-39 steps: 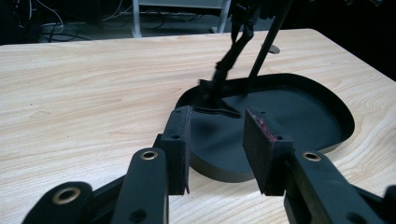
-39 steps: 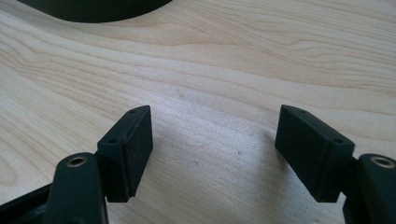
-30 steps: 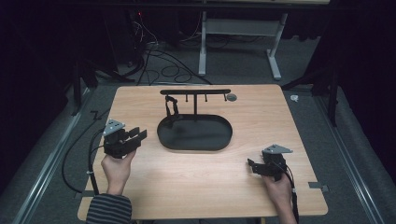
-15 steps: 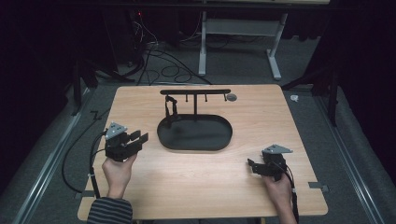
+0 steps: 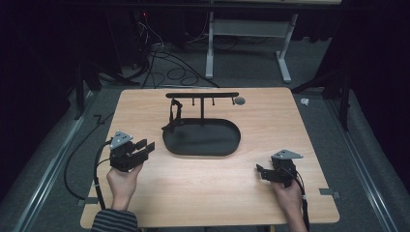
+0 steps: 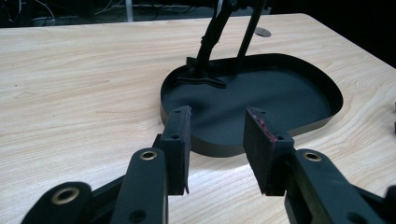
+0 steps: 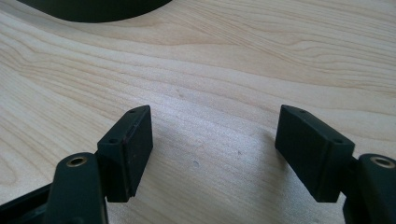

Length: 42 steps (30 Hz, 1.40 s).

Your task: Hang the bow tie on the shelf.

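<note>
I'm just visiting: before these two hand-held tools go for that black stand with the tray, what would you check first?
1. Left tool jaws apart, nothing between: ok.
2. Right tool jaws apart, nothing between: ok.
3. Left tool faces the black tray: ok.
4. Path over the table to the tray free: ok.
5. Dark strap hangs from the stand's bar: ok.
6. Strap fastened to bar: cannot tell.

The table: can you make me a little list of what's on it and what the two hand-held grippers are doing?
table: light wood
black stand: oval tray with an upright post and a top bar with pegs
strap: dark, hangs from the bar's left end down into the tray
left hand-held gripper: open, holds nothing, points toward the tray
right hand-held gripper: open wide, holds nothing, over bare wood
</note>
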### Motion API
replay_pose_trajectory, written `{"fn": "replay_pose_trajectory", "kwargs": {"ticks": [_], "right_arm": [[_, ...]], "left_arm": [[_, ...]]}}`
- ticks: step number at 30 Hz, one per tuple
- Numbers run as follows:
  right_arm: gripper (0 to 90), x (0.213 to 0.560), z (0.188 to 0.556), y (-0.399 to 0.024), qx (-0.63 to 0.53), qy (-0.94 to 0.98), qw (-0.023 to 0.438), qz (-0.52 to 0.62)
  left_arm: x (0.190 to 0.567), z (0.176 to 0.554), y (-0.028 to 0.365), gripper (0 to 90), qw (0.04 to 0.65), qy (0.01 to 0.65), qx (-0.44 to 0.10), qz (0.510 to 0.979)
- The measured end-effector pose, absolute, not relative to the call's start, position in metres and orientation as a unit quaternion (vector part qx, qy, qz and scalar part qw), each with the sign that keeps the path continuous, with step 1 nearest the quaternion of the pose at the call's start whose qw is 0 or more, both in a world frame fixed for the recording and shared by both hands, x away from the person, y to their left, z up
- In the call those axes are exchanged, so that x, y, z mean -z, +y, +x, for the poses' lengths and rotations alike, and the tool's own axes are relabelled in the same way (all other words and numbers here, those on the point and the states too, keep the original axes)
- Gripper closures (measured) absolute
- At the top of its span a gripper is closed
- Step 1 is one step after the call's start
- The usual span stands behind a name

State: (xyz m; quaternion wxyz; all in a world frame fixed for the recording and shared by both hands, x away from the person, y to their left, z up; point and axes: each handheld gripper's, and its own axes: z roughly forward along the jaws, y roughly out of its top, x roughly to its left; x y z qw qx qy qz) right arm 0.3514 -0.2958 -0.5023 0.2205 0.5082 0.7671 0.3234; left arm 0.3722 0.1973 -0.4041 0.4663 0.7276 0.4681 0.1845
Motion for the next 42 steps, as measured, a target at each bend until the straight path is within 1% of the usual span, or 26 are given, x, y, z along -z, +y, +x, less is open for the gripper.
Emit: {"fn": "replay_pose_trajectory", "kwargs": {"ticks": [24, 33, 37, 42], "right_arm": [[28.8, 0.502, 0.351, -0.296, -0.323, 0.767, 0.221, 0.508], [28.8, 0.502, 0.351, -0.296, -0.323, 0.768, 0.221, 0.508], [28.8, 0.502, 0.351, -0.296, -0.323, 0.768, 0.221, 0.507], [28.8, 0.502, 0.351, -0.296, -0.323, 0.768, 0.221, 0.507]], "left_arm": [[0.411, 0.356, 0.201, 61.5, 0.466, 0.467, -0.177, 0.730], [0.418, 0.353, 0.201, 61.5, 0.470, 0.471, -0.166, 0.728], [0.418, 0.351, 0.198, 61.4, 0.463, 0.466, -0.175, 0.733], [0.420, 0.349, 0.198, 61.3, 0.464, 0.466, -0.171, 0.733]]}}
